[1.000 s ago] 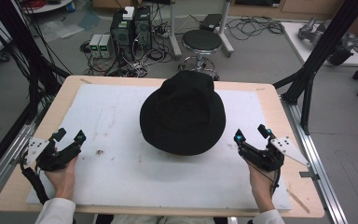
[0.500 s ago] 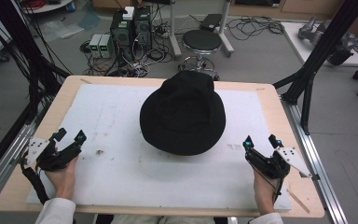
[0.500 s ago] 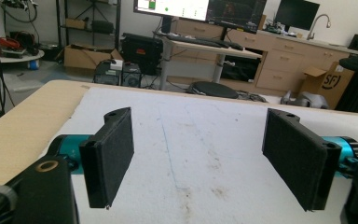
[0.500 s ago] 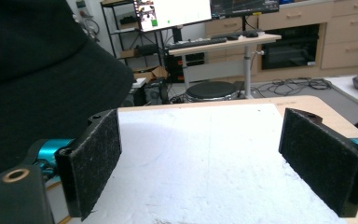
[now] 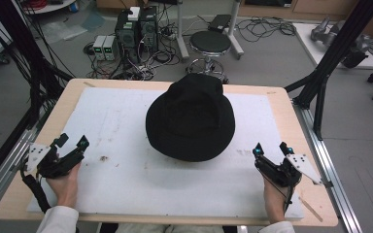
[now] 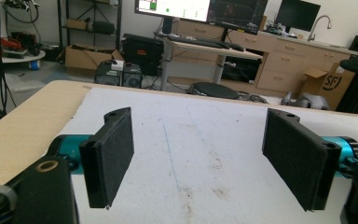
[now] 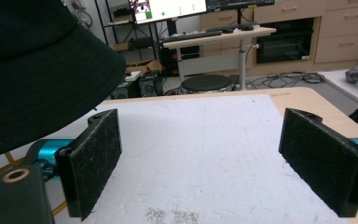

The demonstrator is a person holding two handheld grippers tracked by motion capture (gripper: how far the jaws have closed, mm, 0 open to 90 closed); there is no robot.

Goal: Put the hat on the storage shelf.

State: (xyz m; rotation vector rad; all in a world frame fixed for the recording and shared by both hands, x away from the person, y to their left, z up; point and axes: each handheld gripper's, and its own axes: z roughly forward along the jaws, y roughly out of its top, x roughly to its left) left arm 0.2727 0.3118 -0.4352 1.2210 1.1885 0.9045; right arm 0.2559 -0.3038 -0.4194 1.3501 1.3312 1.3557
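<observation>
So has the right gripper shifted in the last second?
Yes. The right gripper has drawn back toward the person and slightly outward, away from the black hat, nearing the table's right edge. Its jaws are open and empty.

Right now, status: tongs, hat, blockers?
Left tongs open, empty. Right tongs open, empty. Black hat mid-mat, untouched. Nothing in the way.

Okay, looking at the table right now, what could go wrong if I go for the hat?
The black hat is soft, and both the left gripper and the right gripper sit open and apart from it. A one-sided pinch may just fold or drag the brim across the white mat.
</observation>
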